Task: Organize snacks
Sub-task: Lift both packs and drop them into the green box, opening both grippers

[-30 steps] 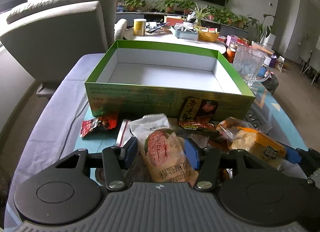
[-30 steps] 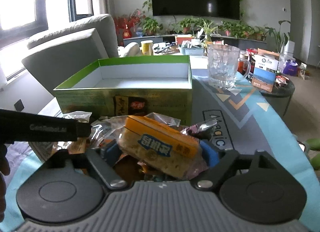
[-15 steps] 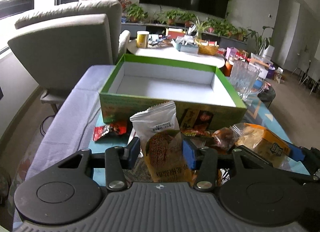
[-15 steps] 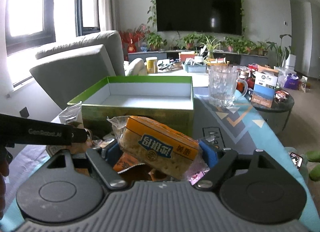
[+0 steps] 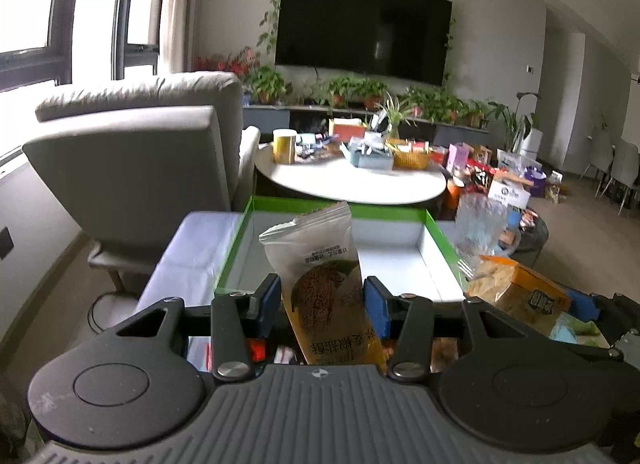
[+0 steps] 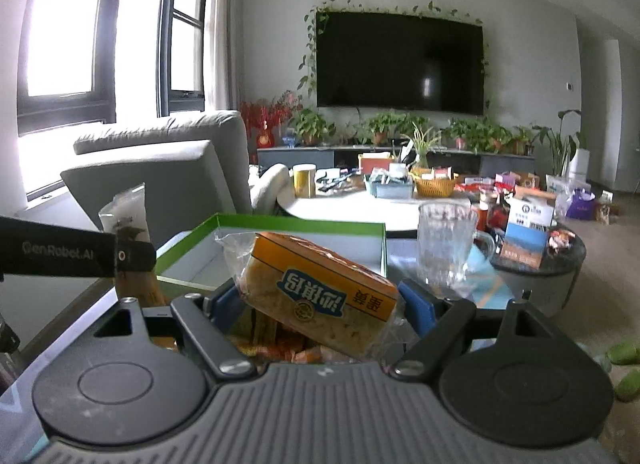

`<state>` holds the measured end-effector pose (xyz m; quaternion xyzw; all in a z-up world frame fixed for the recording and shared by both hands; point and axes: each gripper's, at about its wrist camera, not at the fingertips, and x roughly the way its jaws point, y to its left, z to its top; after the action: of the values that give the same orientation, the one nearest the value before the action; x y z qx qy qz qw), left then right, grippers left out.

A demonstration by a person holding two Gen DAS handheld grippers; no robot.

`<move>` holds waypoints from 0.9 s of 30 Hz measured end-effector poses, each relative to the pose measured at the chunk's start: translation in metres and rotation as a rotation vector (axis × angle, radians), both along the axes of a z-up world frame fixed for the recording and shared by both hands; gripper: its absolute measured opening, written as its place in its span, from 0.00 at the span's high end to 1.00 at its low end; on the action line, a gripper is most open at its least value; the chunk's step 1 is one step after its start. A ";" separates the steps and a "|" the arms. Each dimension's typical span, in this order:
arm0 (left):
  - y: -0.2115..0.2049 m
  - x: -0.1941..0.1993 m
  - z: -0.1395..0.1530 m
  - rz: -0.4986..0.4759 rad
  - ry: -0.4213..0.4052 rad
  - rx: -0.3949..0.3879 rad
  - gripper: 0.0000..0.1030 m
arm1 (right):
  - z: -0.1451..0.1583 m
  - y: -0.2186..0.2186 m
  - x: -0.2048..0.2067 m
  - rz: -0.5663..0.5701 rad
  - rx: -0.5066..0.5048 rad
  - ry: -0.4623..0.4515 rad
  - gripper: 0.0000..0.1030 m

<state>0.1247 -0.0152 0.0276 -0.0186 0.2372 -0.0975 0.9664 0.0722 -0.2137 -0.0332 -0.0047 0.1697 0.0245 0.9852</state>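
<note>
My left gripper [image 5: 323, 301] is shut on a white and yellow cookie packet [image 5: 324, 276], held upright in front of the open green box [image 5: 440, 240]. My right gripper [image 6: 320, 304] is shut on an orange-labelled cake bar in clear wrap [image 6: 320, 292], lifted above the snack pile [image 6: 280, 346] and tilted. The same green box [image 6: 304, 224] lies just beyond it, white inside and empty. In the right wrist view the left gripper's black arm [image 6: 72, 254] crosses at the left with the cookie packet [image 6: 128, 220]. The cake bar [image 5: 516, 296] shows at the right of the left wrist view.
A glass mug [image 6: 446, 240] stands right of the box on the patterned table cover [image 6: 486, 288]. A grey armchair [image 5: 132, 172] stands at the left. Behind the box is a round white table [image 5: 352, 180] crowded with items. A low round stool [image 6: 536, 260] carries small boxes.
Both grippers have risen with their snacks off the pile. The views tilted up, so the box now sits lower and the television wall fills the top.
</note>
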 end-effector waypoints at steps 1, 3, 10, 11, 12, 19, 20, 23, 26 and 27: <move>0.000 0.004 0.002 0.001 -0.007 0.001 0.58 | 0.001 0.000 0.002 -0.001 -0.003 -0.004 0.43; -0.001 0.014 0.005 0.007 -0.020 0.009 0.58 | 0.001 0.000 0.011 -0.004 -0.006 -0.008 0.43; 0.002 0.048 0.009 0.042 -0.057 0.011 0.58 | 0.001 -0.002 0.044 -0.031 0.021 0.003 0.43; 0.001 0.055 0.008 0.047 -0.059 0.016 0.58 | 0.001 -0.001 0.048 -0.033 0.023 0.005 0.43; 0.001 0.062 0.008 0.051 -0.061 0.021 0.58 | 0.000 -0.002 0.053 -0.036 0.024 0.010 0.43; 0.000 0.107 -0.001 0.067 -0.070 0.025 0.58 | -0.004 0.002 0.083 -0.046 0.006 0.010 0.43; -0.001 0.113 -0.002 0.071 -0.070 0.026 0.58 | -0.006 0.003 0.088 -0.046 0.001 0.012 0.43; -0.002 0.133 -0.010 0.077 -0.062 0.030 0.58 | -0.012 0.007 0.103 -0.044 -0.006 0.028 0.43; -0.004 0.149 -0.021 0.080 -0.035 0.047 0.58 | -0.020 0.009 0.113 -0.035 -0.007 0.053 0.43; -0.005 0.153 -0.026 0.077 -0.019 0.055 0.58 | -0.023 0.010 0.116 -0.032 -0.010 0.064 0.43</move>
<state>0.2782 -0.0200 0.0019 -0.0001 0.2296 -0.0540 0.9718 0.1882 -0.2036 -0.0563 -0.0058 0.2015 0.0079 0.9794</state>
